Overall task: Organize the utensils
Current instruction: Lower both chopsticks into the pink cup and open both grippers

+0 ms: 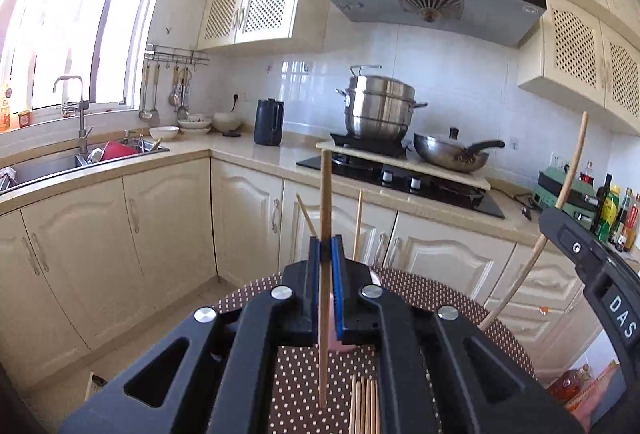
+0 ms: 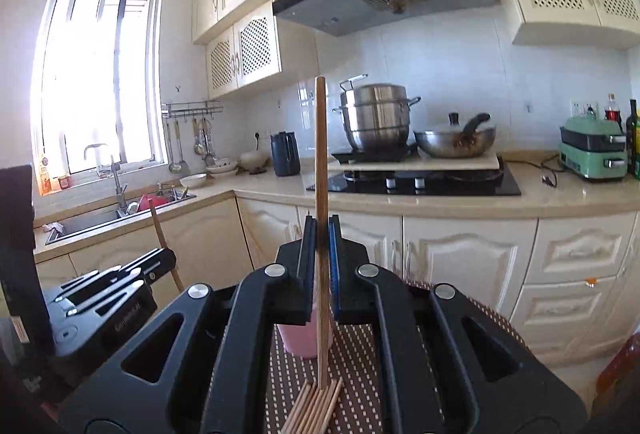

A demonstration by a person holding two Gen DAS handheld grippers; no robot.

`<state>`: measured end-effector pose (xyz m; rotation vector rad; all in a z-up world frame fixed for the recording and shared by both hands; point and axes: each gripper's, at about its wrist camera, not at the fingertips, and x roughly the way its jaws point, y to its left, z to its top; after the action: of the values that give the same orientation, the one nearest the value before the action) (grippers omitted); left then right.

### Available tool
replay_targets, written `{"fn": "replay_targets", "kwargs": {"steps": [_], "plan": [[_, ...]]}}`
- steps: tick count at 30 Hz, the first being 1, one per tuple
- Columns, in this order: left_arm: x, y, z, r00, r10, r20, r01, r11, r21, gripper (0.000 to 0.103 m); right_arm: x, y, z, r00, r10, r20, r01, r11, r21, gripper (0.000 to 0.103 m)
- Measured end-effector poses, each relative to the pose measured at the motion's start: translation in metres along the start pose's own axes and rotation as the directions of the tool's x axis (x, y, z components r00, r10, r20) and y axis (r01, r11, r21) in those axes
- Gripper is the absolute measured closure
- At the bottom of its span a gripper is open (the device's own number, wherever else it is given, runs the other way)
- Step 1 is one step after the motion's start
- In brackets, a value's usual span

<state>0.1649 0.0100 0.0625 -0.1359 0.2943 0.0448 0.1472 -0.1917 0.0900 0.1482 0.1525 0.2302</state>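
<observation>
Kitchen backdrop; slim pale wooden chopstick [image 1: 325,194]

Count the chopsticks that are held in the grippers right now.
2. One chopstick stands upright, clamped in the left gripper; the other chopstick stands upright in the right gripper. More lie loose in a pile on the dotted tablecloth, some hidden.

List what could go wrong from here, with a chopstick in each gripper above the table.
1. Each chopstick is pinched upright at one narrow spot, so it could pivot or slip from the jaws.
2. The pink cup stands just behind the loose chopstick pile; a low pass could tip it or scatter the pile.
</observation>
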Motion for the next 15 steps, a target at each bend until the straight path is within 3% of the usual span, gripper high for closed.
{"fn": "replay_targets", "kwargs": {"steps": [6,15], "plan": [[0.017,-0.004,0.028,0.999,0.004,0.045,-0.003,1.0,-0.014,0.097,0.03,0.011,0.027,0.999,0.033,0.034,-0.033,0.999,-0.006,0.096],[0.056,-0.018,0.059,0.994,0.015,0.105,-0.016,1.0,0.007,0.097,0.085,0.008,0.03,0.997,0.066,0.037,-0.066,0.998,-0.01,0.096]]}}
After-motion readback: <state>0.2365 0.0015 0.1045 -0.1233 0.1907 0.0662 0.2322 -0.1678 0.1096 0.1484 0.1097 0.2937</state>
